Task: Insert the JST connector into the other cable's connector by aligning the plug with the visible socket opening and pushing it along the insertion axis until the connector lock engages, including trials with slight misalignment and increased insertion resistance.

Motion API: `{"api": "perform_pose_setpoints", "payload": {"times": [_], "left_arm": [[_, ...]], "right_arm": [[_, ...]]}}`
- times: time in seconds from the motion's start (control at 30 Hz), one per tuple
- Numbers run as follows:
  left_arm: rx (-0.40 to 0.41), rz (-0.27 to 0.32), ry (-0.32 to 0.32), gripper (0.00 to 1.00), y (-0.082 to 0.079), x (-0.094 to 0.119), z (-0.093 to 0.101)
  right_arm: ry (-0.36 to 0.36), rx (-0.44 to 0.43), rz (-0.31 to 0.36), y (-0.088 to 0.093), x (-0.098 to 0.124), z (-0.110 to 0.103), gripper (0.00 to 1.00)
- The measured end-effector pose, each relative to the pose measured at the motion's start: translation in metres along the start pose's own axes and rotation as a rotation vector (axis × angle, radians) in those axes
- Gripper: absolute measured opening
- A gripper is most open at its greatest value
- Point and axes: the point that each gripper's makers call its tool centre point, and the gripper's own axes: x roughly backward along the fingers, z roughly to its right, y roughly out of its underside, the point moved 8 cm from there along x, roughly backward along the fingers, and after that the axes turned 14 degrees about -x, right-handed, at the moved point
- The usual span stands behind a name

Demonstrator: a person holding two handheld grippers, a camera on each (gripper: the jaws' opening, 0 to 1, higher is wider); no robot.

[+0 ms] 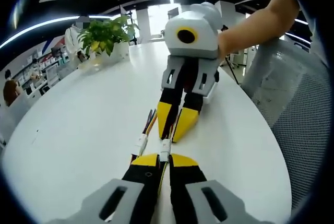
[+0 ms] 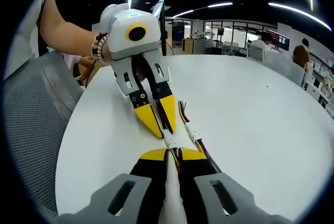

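On the round white table (image 1: 78,130), the two yellow-tipped grippers meet nose to nose. In the left gripper view, the left gripper (image 1: 165,157) has its jaws pressed together on a small white JST connector (image 1: 165,150) with coloured wires, and the right gripper (image 1: 176,121) pinches the cable coming from the far side. A second white connector (image 1: 141,144) lies just beside them (unheld, on the tabletop). A green potted plant (image 1: 107,35) stands at the far edge. In the right gripper view, the right gripper (image 2: 172,153) is clamped on its wires, close to the connector (image 2: 169,139).
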Motion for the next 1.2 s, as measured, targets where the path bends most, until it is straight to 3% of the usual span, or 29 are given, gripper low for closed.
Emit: {"api": "perform_pose_setpoints", "payload": {"times": [0.47,0.83,1.2], "left_arm": [[0.014,0.014,0.008,0.07,-0.005,-0.001,0.004],[0.059,0.041,-0.026,0.11,-0.009,0.009,-0.001],[0.107,0.064,-0.067,0.25,-0.014,0.024,-0.003]], "right_arm": [[0.005,-0.019,-0.005,0.000,0.001,-0.002,0.07],[0.018,-0.025,0.016,-0.008,0.006,-0.006,0.11],[0.051,-0.050,0.035,-0.014,0.017,-0.009,0.27]]}}
